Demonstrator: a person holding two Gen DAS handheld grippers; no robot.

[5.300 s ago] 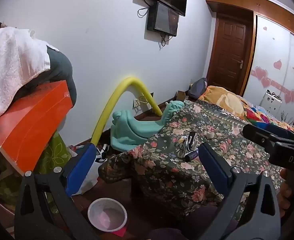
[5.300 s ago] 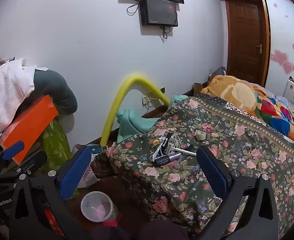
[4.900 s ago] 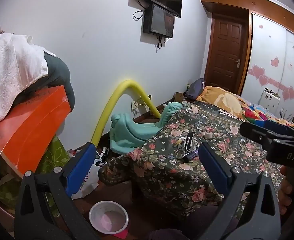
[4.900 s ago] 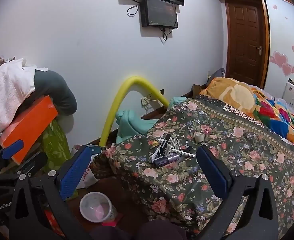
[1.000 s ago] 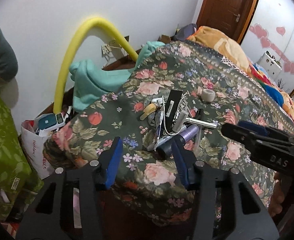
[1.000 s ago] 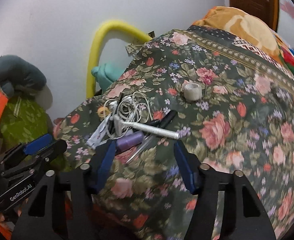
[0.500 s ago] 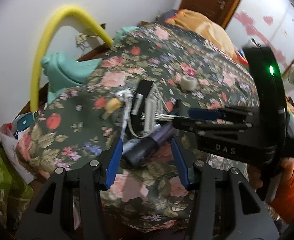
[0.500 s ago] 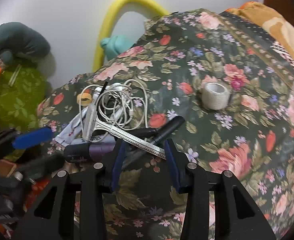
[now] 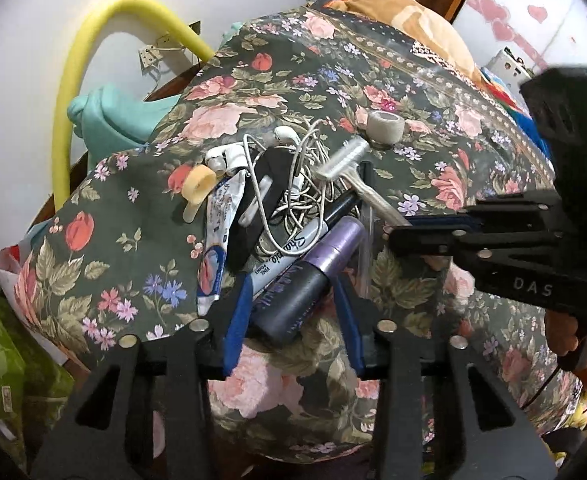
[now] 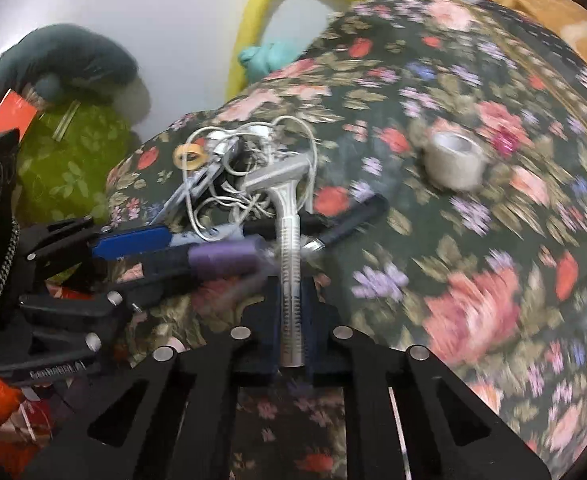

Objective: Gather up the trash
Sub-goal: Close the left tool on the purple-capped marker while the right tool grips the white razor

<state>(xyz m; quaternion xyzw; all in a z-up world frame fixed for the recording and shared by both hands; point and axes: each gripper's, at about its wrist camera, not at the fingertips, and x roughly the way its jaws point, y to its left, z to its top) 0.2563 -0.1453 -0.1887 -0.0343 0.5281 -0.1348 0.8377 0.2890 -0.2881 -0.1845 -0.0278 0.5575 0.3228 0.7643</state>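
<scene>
A pile of small items lies on the floral bedspread (image 9: 105,264): a purple tube (image 9: 313,276), a Sharpie marker (image 9: 293,248), a silver razor (image 9: 353,172), tangled white earphones (image 9: 293,168), a white wrapper (image 9: 217,232). My left gripper (image 9: 293,284) has its blue fingers closed against the purple tube. My right gripper (image 10: 291,300) is shut on the razor (image 10: 289,248) by its handle. In the right wrist view the left gripper (image 10: 133,248) holds the purple tube (image 10: 221,258).
A roll of grey tape (image 9: 385,126) and a small yellow tape ring (image 9: 199,184) sit on the bedspread. A yellow foam tube (image 9: 93,36) and a teal object (image 9: 109,112) stand by the wall. A green bag (image 10: 69,152) is at the left.
Both grippers came down from across the room to the pile on the bed. The left closed on the purple tube; the right closed on the razor handle in the last half second.
</scene>
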